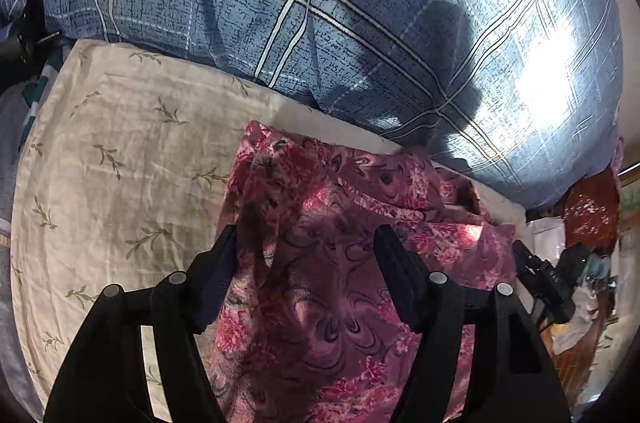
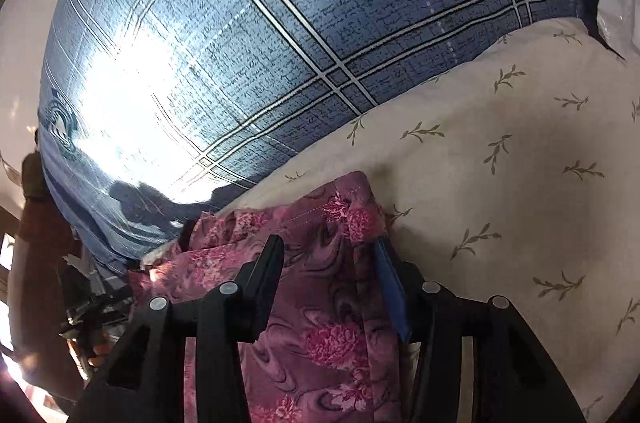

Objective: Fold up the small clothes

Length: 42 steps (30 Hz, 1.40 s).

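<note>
A small pink and maroon floral garment lies rumpled on a cream sheet with green sprigs. My left gripper is open, its jaws wide apart over the garment, the cloth running between them. The same garment shows in the right wrist view, lying on the cream sheet. My right gripper is open too, its fingers straddling the garment near its right edge. The other gripper shows at the right of the left wrist view.
A big blue plaid pillow lies just behind the garment and also fills the top of the right wrist view. Cluttered cloth and items sit beyond the bed's edge. A person's hand holds a gripper at the left.
</note>
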Tool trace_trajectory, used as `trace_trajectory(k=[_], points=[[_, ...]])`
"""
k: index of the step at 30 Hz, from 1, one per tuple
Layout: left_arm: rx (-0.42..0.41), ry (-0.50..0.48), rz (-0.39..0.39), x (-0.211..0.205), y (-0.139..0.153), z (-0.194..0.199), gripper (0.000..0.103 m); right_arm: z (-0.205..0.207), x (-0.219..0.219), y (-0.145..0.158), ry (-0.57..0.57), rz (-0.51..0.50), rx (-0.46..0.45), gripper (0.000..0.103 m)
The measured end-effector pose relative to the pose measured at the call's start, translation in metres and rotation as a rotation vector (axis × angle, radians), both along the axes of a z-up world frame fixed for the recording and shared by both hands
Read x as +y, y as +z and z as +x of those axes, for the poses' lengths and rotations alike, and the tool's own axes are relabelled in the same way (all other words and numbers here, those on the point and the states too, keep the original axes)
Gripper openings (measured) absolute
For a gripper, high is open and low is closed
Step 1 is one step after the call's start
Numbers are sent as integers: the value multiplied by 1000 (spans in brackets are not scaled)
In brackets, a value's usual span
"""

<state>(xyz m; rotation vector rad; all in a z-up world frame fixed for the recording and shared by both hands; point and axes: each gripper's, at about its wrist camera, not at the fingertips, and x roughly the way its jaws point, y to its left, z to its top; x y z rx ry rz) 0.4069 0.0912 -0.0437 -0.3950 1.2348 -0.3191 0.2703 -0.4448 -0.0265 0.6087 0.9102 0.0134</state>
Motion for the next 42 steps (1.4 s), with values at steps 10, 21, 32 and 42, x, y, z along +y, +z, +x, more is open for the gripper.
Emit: trace_trajectory(k=[10,21,32,42], points=[[-135,114,41,22,29,7,4,-8,-3,52,12,-14,-219,5],[-117,131,32,39,24,-6,6,-17,9,39,-5,-5,-179,13],[-133,-34,193,-3,15,-59,45,-29,48,0,18,22,-56,27],[-92,-53,121,43,23,-150,47,-139,47,-13,22,-106,-139,30]])
